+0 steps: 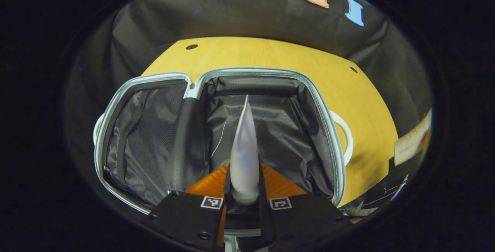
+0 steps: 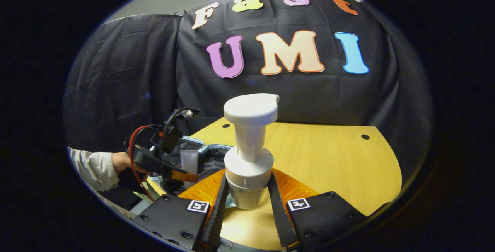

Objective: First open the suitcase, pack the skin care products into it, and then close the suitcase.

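Note:
The suitcase (image 1: 216,75) lies open on the yellow table (image 1: 270,55), pale blue rim around two dark-lined halves. My left gripper (image 1: 244,201) is shut on a white tube (image 1: 244,155), held flat-end up over the right half of the suitcase. In the right gripper view my right gripper (image 2: 247,201) is shut on a white pump bottle (image 2: 249,147), upright above the table. Farther off to the left there, the left gripper (image 2: 166,163) and the white tube (image 2: 189,161) hang over the suitcase (image 2: 210,148), with a hand (image 2: 122,163) holding that gripper.
A white suitcase handle (image 1: 346,136) sticks out on the right side. Packaging and a white card (image 1: 412,143) lie at the table's right edge. Bare yellow table (image 2: 328,159) spreads to the right of the pump bottle. Black cloth walls the booth behind.

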`<action>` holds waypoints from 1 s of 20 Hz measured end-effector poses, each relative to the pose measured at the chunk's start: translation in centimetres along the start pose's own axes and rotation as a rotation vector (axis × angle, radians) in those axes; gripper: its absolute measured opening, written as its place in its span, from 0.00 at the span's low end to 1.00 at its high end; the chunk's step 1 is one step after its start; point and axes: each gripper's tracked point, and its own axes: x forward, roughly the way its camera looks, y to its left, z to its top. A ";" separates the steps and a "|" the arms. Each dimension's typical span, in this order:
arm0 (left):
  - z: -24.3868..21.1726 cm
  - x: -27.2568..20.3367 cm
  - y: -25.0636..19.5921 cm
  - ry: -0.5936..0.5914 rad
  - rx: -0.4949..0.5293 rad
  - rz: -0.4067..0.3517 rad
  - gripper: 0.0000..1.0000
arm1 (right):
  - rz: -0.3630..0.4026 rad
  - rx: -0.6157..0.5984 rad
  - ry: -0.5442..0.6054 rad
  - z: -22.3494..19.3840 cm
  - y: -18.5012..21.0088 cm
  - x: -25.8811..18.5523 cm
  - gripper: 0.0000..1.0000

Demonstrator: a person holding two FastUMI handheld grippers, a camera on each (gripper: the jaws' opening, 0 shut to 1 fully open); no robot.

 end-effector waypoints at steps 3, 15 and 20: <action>0.6 1.1 0.2 -0.037 -0.040 -0.037 0.46 | 0.027 0.021 0.035 -0.6 2.1 1.9 0.57; 8.5 -6.0 8.0 -0.354 -0.013 -0.095 0.74 | 0.044 0.126 0.338 -9.0 9.3 10.3 0.59; 8.8 -8.1 17.8 -0.388 -0.042 -0.003 0.75 | -0.049 0.144 0.459 -13.4 10.6 13.0 0.59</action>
